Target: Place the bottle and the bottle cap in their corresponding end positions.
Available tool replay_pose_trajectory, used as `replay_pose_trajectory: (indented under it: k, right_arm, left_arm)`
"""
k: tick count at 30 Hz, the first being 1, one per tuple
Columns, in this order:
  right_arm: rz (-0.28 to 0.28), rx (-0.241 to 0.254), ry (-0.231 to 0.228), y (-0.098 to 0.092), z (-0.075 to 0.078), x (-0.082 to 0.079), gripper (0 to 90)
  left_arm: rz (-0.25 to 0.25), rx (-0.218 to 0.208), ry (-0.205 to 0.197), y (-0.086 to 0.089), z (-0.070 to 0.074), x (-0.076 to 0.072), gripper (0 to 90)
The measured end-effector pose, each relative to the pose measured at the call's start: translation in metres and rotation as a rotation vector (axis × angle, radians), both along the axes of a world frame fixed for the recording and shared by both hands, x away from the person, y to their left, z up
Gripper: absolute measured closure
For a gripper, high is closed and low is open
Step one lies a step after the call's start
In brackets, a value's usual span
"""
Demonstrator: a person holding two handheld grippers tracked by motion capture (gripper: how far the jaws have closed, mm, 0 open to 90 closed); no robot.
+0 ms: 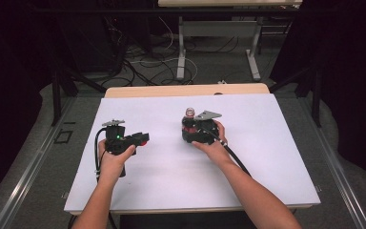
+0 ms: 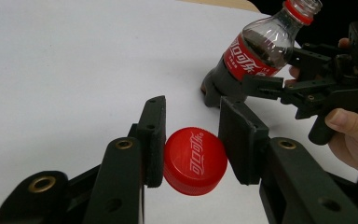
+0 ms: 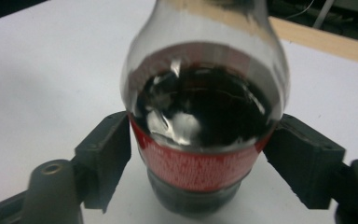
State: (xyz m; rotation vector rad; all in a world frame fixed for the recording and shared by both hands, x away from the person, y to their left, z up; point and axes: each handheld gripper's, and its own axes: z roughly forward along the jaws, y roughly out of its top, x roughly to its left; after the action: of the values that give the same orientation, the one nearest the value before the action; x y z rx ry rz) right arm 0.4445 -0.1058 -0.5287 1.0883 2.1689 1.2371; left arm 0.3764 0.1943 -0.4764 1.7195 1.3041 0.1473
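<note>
A small cola bottle (image 1: 189, 116) with a red label stands upright and uncapped right of the table's middle. My right gripper (image 1: 189, 128) is shut on the bottle's lower body. In the right gripper view the bottle (image 3: 205, 121) stands between the jaws, and both pads (image 3: 107, 149) press its label. My left gripper (image 1: 142, 140) is to the left, a little above the white sheet, shut on the red bottle cap (image 1: 144, 141). In the left gripper view the cap (image 2: 195, 161) sits on edge between the jaws, with the bottle (image 2: 256, 49) and the right gripper (image 2: 272, 74) beyond it.
A white sheet (image 1: 171, 171) covers the wooden table (image 1: 186, 89). Beyond the far edge lie tangled cables (image 1: 143, 67) on the floor and the legs of another table (image 1: 181, 52). Dark curtains and black stand legs (image 1: 55, 95) flank both sides.
</note>
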Motion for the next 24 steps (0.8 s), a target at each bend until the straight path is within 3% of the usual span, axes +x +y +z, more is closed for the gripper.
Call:
replay_pose_trajectory:
  k: [5, 8, 11, 16, 19, 21, 24]
  right_arm:
    - [-0.010, 0.009, 0.043, -0.005, -0.006, -0.005, 17.4]
    - [0.006, -0.015, 0.061, -0.009, -0.009, -0.009, 15.2]
    - [-0.005, -0.043, 0.051, -0.013, -0.013, -0.013, 14.7]
    - [-0.016, -0.027, 0.091, -0.023, -0.013, -0.024, 9.8]
    - [-0.034, -0.052, 0.116, -0.029, -0.013, -0.031, 7.6]
    - [-0.030, -0.076, 0.098, -0.035, -0.013, -0.036, 5.5]
    - [-0.027, -0.097, 0.113, -0.043, -0.013, -0.044, 0.0]
  left_arm:
    - [-0.012, 0.017, 0.010, -0.003, -0.002, 0.000, 62.6]
    - [-0.020, 0.028, 0.014, -0.005, -0.003, 0.001, 62.6]
    - [-0.027, 0.029, 0.018, -0.009, -0.006, 0.001, 62.6]
    - [-0.040, 0.047, 0.020, -0.017, -0.010, 0.001, 62.6]
    - [-0.062, 0.075, 0.027, -0.023, -0.013, 0.002, 62.6]
    - [-0.072, 0.080, 0.029, -0.028, -0.015, 0.002, 62.6]
    - [-0.089, 0.095, 0.032, -0.037, -0.020, 0.001, 62.6]
